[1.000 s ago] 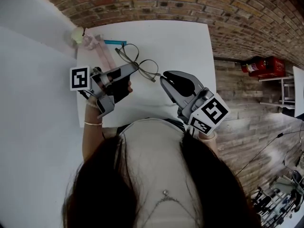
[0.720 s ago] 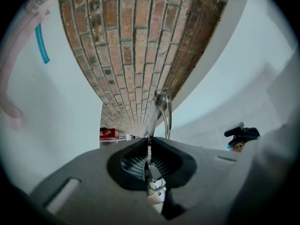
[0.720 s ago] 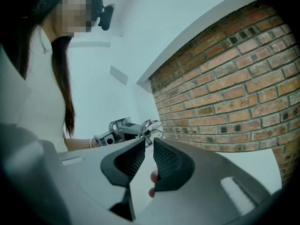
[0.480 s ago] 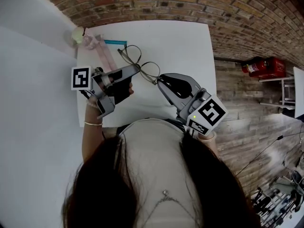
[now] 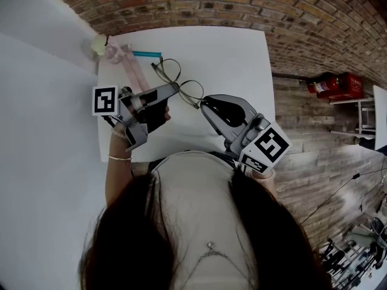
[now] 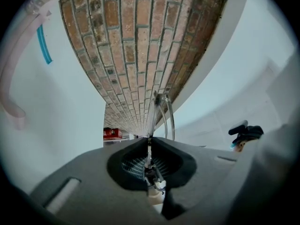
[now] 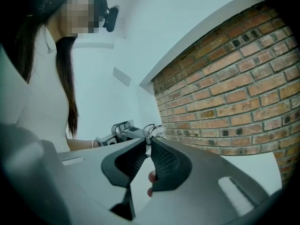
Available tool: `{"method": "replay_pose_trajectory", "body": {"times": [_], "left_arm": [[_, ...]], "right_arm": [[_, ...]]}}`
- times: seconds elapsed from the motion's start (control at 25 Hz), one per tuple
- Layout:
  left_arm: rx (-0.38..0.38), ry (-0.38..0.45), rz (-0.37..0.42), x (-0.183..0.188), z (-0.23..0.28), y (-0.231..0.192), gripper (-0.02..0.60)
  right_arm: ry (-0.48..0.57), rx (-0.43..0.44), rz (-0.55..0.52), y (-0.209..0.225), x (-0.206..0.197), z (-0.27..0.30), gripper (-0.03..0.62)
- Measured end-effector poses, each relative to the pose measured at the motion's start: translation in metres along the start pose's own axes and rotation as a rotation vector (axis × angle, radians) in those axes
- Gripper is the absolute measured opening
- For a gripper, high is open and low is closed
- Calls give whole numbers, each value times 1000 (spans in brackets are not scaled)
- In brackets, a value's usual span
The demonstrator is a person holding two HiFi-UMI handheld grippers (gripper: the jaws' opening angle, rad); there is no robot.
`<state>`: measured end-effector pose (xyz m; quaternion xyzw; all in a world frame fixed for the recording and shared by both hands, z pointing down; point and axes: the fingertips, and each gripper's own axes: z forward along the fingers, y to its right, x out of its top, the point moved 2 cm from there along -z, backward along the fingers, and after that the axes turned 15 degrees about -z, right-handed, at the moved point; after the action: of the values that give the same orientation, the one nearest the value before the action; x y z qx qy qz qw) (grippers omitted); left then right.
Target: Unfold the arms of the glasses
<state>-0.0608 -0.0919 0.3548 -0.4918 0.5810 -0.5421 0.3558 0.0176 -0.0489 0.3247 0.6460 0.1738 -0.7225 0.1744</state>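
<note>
Thin wire-framed glasses (image 5: 176,77) are held above the white table (image 5: 230,59). My left gripper (image 5: 176,89) is shut on the frame near the middle, and the two round lenses stand to either side of its tips. In the left gripper view the wire (image 6: 161,111) runs up out of the shut jaws of the left gripper (image 6: 149,144). One glasses arm (image 5: 192,96) reaches toward my right gripper (image 5: 202,103), which is shut on that arm's end. In the right gripper view the right gripper (image 7: 147,143) pinches it, with the glasses (image 7: 153,130) just beyond.
A pink strip (image 5: 136,70), a blue stick (image 5: 147,54) and a pale round object (image 5: 98,45) lie at the table's far left corner. A brick wall (image 5: 242,5) runs behind the table. Red items (image 5: 335,83) sit on the floor to the right.
My right gripper has moved left to the end of the glasses arm and shut on it. The left gripper has kept its hold and barely moved.
</note>
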Motion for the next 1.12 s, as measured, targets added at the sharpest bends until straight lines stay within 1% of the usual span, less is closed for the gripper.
{"method": "replay_pose_trajectory", "body": {"times": [0.44, 1.0, 1.12], "left_arm": [[45, 10, 18, -2, 1, -9, 21], [101, 10, 42, -3, 4, -22, 21], [103, 8, 44, -4, 5, -23, 21]], "right_arm": [[43, -3, 2, 0, 12, -5, 37], [120, -14, 49, 7, 26, -8, 34], [128, -17, 53, 8, 29, -8, 34]]}}
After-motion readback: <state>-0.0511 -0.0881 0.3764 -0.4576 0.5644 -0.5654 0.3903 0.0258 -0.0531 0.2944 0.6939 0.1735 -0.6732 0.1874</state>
